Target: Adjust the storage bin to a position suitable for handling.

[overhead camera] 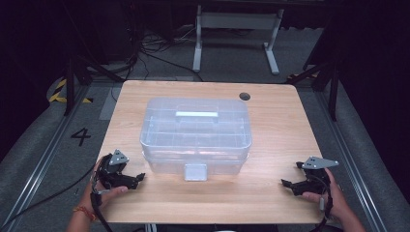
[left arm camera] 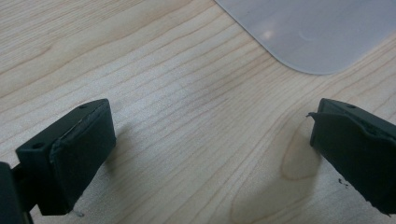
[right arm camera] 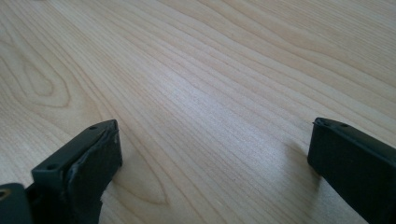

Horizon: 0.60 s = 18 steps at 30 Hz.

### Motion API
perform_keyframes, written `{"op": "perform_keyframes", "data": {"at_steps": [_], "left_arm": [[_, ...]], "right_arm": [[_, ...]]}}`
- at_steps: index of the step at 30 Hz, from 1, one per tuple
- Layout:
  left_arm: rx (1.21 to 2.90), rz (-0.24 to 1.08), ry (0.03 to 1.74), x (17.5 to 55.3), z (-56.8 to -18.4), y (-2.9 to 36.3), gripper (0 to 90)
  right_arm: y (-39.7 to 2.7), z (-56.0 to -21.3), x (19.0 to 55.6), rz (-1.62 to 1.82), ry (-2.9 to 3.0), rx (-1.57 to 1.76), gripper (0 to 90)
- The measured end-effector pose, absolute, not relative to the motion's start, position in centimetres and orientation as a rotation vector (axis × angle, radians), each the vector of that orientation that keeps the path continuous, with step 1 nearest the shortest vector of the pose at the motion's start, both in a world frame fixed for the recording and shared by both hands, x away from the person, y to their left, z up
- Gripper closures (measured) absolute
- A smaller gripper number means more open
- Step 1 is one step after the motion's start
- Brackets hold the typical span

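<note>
A clear plastic storage box (overhead camera: 196, 133) with a lid, a top handle and a front latch (overhead camera: 195, 171) stands in the middle of the wooden table (overhead camera: 275, 121). My left gripper (overhead camera: 139, 178) rests low on the table at the box's front left corner, jaws wide open and empty. Its own view shows its jaws spread over bare wood (left arm camera: 187, 140), with a corner of the box (left arm camera: 317, 32) beyond. My right gripper (overhead camera: 285, 184) sits near the table's front right, open and empty, well to the right of the box. Its jaws frame only wood (right arm camera: 210, 107).
A dark round hole (overhead camera: 244, 96) marks the table's far right. Beyond the table are a white metal stand (overhead camera: 237, 29), cables on the grey floor and a floor marking "4" (overhead camera: 80, 136). Rails run along both sides.
</note>
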<state>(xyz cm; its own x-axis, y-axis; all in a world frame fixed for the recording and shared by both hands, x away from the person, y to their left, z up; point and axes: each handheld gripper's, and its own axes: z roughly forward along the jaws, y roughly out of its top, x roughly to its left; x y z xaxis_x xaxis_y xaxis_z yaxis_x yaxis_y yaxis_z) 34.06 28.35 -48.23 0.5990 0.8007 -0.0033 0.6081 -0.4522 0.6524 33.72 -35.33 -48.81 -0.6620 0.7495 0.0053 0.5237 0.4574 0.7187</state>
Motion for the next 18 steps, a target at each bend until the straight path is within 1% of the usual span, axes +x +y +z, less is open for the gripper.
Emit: {"op": "perform_keyframes", "data": {"at_steps": [18], "left_arm": [[2.204,0.412,1.122,33.94,-48.25,28.30,0.6]], "right_arm": [[-35.21,-48.78,33.76,1.010,2.384,1.107,2.9]]}}
